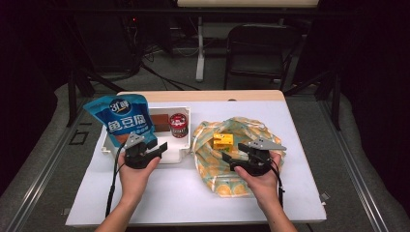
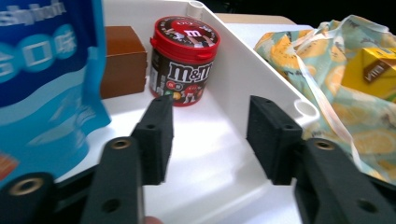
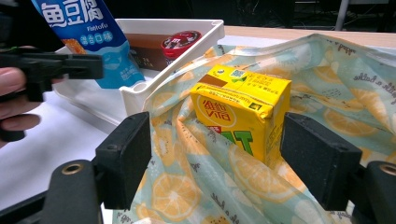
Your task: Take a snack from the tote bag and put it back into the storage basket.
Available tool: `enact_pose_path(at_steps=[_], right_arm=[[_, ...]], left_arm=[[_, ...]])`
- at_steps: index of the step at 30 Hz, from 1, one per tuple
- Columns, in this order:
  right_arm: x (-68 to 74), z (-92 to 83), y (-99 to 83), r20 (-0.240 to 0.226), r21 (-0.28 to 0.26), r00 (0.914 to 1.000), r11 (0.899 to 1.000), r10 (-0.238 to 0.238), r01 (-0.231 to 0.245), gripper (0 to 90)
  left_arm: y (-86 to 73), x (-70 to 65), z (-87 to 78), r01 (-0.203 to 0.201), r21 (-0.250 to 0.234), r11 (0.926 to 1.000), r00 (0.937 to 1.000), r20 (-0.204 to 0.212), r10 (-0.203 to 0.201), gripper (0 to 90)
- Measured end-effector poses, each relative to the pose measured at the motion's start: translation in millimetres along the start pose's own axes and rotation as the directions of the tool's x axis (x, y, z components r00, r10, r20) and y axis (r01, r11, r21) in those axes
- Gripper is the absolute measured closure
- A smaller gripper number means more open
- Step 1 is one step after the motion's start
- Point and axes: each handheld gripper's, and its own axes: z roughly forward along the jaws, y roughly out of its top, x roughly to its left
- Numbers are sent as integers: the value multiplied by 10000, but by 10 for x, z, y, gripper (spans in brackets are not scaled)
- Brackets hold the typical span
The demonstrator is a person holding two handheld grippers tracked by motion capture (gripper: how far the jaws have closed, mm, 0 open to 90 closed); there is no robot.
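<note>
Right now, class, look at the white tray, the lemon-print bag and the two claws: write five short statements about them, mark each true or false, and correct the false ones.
1. The red-lidded candy jar stands upright in the white tray. True.
2. The yellow drink carton lies in the tray. False: it sits on the lemon-print bag.
3. The left claw grips the candy jar. False: its jaws stand apart with nothing between them.
4. A brown box sits beside the jar. True.
5. The blue snack pouch lies flat on the bag. False: it stands at the tray's left end.
</note>
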Motion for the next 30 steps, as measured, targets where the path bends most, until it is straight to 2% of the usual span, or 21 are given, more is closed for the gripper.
enact_pose_path(at_steps=[6, 9, 10, 12, 17, 19, 22, 26, 30], right_arm=[[-3, 4, -7, 137, 6, 9999, 10000, 23, -23, 245], [5, 5, -10, 202, -48, 9998, 10000, 77, -76, 245], [7, 8, -10, 192, -81, 9998, 9999, 82, -81, 245], [15, 11, -10, 246, -65, 9997, 9999, 82, -80, 245], [50, 36, -19, 471, -50, 9989, 10000, 42, -40, 247], [76, 54, -19, 522, -57, 9986, 10000, 16, -13, 247], [122, 88, -21, 727, -152, 9973, 9999, 53, -42, 245], [145, 134, -15, 981, 71, 9952, 10000, -7, 0, 240], [154, 193, -9, 1482, 81, 9888, 9998, 176, -190, 230]], left_arm=[[-72, -27, -215, -242, -227, 9994, 9987, 434, 252, 250], [-110, -25, -310, -139, -223, 9997, 9979, 624, 153, 167], [-127, -22, -344, -208, -214, 9996, 9975, 677, 222, 159], [-169, -18, -403, -441, -266, 9987, 9976, 523, 454, 152], [-218, -5, -402, -284, -166, 9995, 9987, 423, 291, 79], [-210, -20, -401, -391, -158, 9991, 9984, 391, 397, 46], [-208, -27, -406, -541, -185, 9984, 9979, 353, 547, 21], [-215, -17, -416, -712, -128, 9974, 9972, 223, 715, 8], [-214, -17, -415, -715, -120, 9974, 9973, 155, 717, 6]])
